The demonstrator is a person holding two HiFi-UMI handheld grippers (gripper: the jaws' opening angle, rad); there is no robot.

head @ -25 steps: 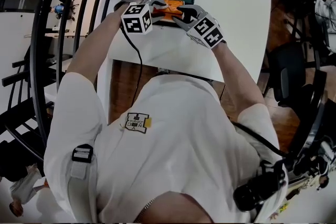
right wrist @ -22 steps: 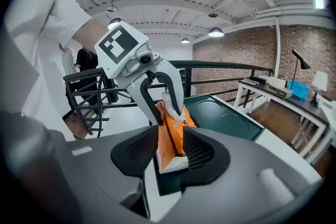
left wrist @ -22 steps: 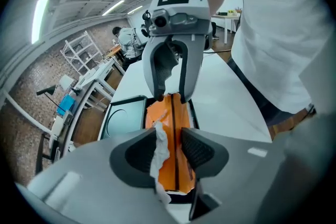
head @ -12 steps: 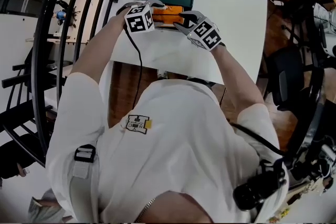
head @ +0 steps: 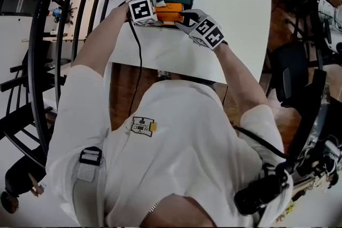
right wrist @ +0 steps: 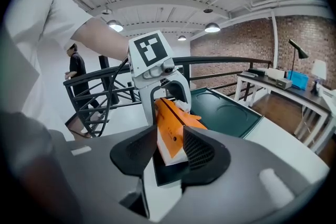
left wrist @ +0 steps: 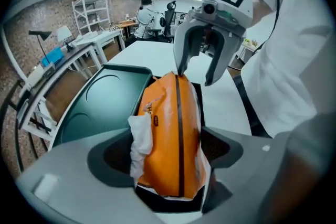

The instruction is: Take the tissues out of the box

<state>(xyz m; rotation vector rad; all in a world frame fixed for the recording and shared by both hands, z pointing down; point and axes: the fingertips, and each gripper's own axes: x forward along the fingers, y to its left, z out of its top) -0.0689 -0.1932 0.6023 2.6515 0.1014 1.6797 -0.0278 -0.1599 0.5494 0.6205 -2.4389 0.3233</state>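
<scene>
- The orange soft plastic tissue pack (left wrist: 173, 123) sits at the near edge of the dark green plastic tray (left wrist: 100, 107), which is on the white desk (head: 230, 2).
- A crumpled white tissue (left wrist: 140, 136) sticks out of the pack's left side.
- The left tool (left wrist: 169, 157) reaches steeply down over the pack. Its jaws have just been opening and stand wide on either side of the pack without gripping it, with the tissue just beside the left jaw.
- The right tool (right wrist: 169, 147) has widened slightly, but it clamps the pack's other end between its pads.
</scene>
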